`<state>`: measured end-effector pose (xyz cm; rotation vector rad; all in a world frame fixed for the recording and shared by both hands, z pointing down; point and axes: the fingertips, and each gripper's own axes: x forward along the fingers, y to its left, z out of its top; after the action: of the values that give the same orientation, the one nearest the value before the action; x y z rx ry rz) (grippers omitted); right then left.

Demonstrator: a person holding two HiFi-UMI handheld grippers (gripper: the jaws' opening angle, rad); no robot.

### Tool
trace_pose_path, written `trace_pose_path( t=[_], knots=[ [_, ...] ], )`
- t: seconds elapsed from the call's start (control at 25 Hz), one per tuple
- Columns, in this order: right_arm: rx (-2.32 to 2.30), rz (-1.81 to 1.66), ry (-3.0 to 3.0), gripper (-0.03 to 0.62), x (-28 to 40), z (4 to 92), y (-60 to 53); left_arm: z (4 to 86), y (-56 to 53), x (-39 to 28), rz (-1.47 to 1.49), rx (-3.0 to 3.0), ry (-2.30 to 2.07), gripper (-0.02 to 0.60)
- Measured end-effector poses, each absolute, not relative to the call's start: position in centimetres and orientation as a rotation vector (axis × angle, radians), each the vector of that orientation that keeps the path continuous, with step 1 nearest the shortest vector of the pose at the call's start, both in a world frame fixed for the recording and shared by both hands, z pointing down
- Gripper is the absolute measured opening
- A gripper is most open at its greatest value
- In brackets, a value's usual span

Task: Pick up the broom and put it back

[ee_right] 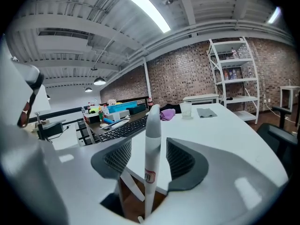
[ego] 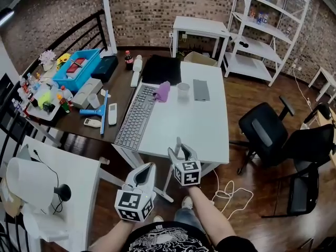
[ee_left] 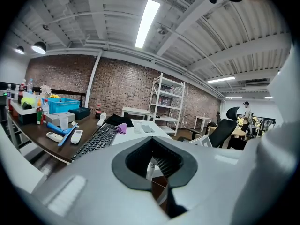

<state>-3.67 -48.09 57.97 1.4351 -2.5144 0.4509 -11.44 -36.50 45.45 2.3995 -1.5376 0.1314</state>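
The broom shows only as its white handle with a grey cap [ee_right: 152, 125], standing upright at the near edge of the white table [ego: 210, 125]. Its head is hidden. My right gripper [ego: 180, 152] has its jaws wide open on either side of the handle's top [ego: 178, 142], and the ribbed pads [ee_right: 116, 157] do not press on it. My left gripper [ego: 149, 166] hovers just left of it and lower, its fingertips [ee_left: 151, 139] meeting with nothing held. Through the hollow between them the handle [ee_left: 149, 167] shows.
A keyboard [ego: 135, 117], purple cloth [ego: 162, 91], cup [ego: 183, 90] and grey pad lie on the white table. A dark table with a blue bin [ego: 79, 67] stands left. A black office chair [ego: 268, 130] and a floor cable [ego: 228, 190] are right; a white desk is at near left.
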Motion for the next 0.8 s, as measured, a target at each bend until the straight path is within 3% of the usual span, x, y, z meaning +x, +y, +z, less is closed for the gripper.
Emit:
trace_pose_path(
  t=[0.12, 0.28, 0.8],
  knots=[
    [1.445, 0.449, -2.493, 0.187, -3.6, 58.6, -48.7, 45.7, -37.2, -11.4, 0.147, 2.399, -1.533, 0.005],
    [1.456, 0.447, -2.486, 0.087, -3.6, 58.8, -49.4, 45.6, -38.0, -11.4, 0.151, 2.403, -1.532, 0.005],
    [1.463, 0.442, -2.514, 0.089, -4.6, 57.9, -45.5, 46.2, -36.4, -12.2, 0.126, 2.410, -1.510, 0.005]
  ],
)
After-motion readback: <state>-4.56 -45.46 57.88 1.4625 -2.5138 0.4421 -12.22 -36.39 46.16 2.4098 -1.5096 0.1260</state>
